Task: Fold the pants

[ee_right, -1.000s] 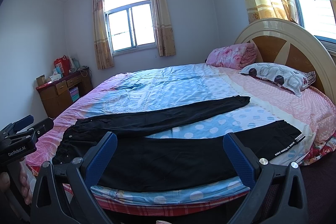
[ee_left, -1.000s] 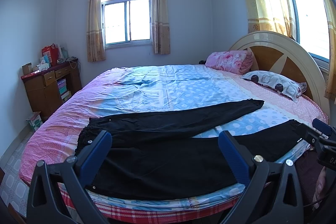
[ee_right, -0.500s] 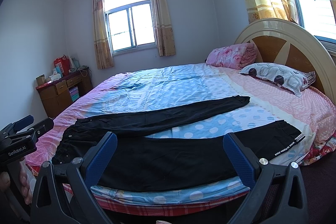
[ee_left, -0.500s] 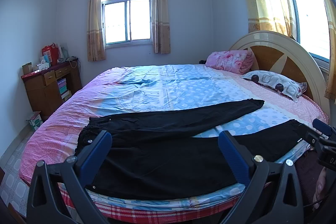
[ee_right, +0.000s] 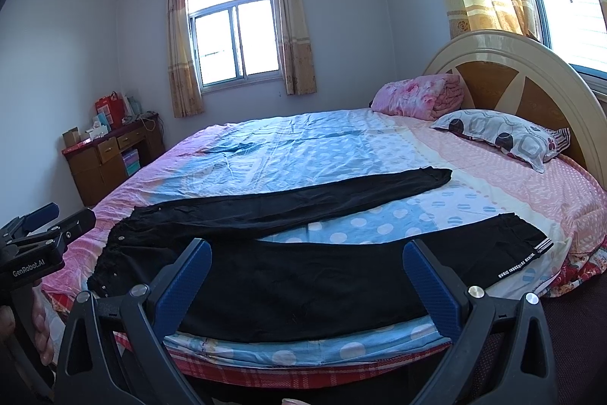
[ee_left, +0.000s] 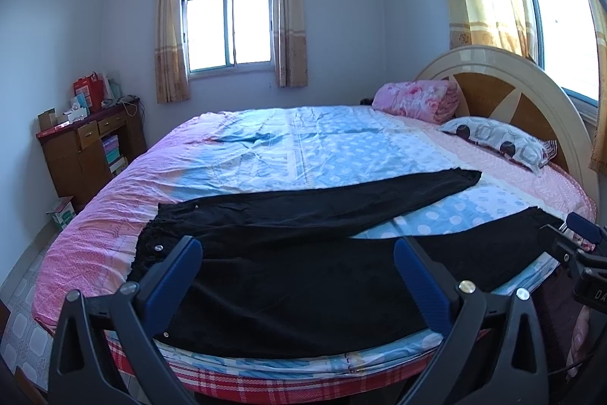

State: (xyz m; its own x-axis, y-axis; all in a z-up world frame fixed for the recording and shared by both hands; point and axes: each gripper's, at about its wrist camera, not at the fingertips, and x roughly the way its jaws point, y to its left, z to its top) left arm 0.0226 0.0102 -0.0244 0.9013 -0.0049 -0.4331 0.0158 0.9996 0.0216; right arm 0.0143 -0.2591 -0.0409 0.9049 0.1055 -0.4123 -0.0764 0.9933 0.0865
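Note:
Black pants [ee_left: 288, 276] lie flat on the bed, waist at the left, legs spread apart toward the right; they also show in the right wrist view [ee_right: 288, 276]. The near leg's cuff [ee_right: 527, 249] carries white lettering by the bed's right edge. My left gripper [ee_left: 297, 255] is open and empty, held in front of the bed's near edge, above the near leg. My right gripper [ee_right: 307, 255] is open and empty, also before the near edge. Each gripper shows at the side of the other's view: the right one [ee_left: 576, 253], the left one [ee_right: 38, 238].
The round bed [ee_left: 303, 147] has a blue and pink dotted sheet, a curved headboard [ee_left: 504, 79] at the right, a patterned pillow [ee_left: 497, 139] and a folded pink quilt [ee_left: 417, 98]. A wooden desk [ee_left: 87, 147] with boxes stands at the left wall.

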